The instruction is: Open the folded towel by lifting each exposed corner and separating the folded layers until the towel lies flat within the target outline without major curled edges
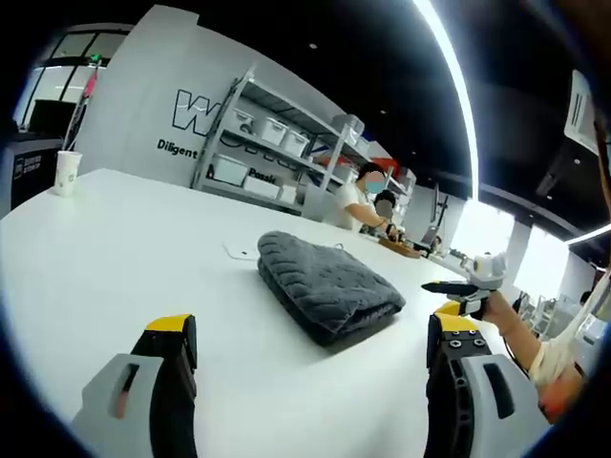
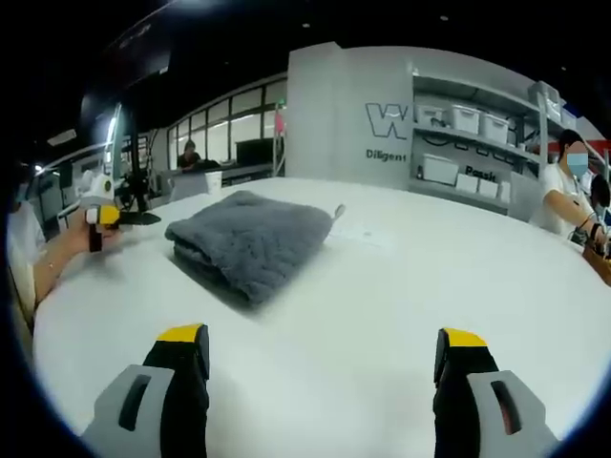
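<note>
In the left gripper view the left gripper [image 1: 310, 339] stands with its two yellow-tipped jaws spread wide apart and nothing between them, poised above the white tabletop [image 1: 115, 239]. Just beyond the gap between the jaws lies the grey towel [image 1: 325, 283], folded into a thick bundle with its rounded fold towards the camera and a small loop tag at its far edge; it rests flat on the tabletop, clear of both jaws. A faint pale outline mark [image 1: 239, 253] shows on the surface just beside the towel's far left corner. To the right, beyond the right-hand jaw, the other gripper comes into view held in a person's hand [image 1: 496, 307]. Farther off, a paper cup [image 1: 66, 173] stands near the tabletop's far left edge, and metal shelving [image 1: 277, 143] with white bins lines the grey wall behind. In the right gripper view the right gripper [image 2: 323, 348] is likewise wide open and empty above the tabletop, its jaws well apart. The towel lies ahead and to the left of it, not touching either jaw, and the left gripper shows at the far left edge, gripped in a hand.
</note>
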A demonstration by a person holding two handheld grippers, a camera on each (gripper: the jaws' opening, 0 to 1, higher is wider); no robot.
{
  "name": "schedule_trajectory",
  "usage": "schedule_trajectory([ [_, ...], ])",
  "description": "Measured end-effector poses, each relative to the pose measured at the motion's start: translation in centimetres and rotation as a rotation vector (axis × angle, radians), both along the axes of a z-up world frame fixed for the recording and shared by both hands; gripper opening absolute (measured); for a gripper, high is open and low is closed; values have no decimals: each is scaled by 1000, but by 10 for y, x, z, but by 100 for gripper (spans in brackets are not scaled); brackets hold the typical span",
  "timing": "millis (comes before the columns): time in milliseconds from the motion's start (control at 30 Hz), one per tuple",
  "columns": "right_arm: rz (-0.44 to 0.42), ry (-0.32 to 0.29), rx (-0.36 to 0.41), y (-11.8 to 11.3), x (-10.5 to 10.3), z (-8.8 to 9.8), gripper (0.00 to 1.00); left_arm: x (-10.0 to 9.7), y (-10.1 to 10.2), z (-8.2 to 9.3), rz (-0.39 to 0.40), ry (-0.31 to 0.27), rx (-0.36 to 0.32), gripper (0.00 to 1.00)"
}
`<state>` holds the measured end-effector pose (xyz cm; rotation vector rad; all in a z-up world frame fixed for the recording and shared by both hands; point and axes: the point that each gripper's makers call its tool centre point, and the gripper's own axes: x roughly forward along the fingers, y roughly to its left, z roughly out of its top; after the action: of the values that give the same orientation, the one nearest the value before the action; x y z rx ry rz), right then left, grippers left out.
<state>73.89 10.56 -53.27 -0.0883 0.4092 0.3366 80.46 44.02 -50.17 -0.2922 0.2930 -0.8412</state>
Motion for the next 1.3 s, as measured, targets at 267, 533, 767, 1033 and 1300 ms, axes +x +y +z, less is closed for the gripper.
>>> schedule_trajectory([
  [267, 0, 6, 6, 0, 0, -1, 98, 1, 3, 1, 11, -2, -4, 99],
  [533, -3, 8, 21, -1, 0, -1, 96, 2, 4, 0, 14, -2, 1, 99],
  [767, -5, 13, 17, -3, 1, -2, 96, 1, 5, -1, 15, 9, 1, 99],
  [1033, 1, 20, 15, -1, 0, -4, 95, 1, 5, -2, 13, 17, 4, 99],
  [1300, 7, 25, 9, 0, 0, -6, 95, 1, 4, -5, 12, 27, 9, 99],
])
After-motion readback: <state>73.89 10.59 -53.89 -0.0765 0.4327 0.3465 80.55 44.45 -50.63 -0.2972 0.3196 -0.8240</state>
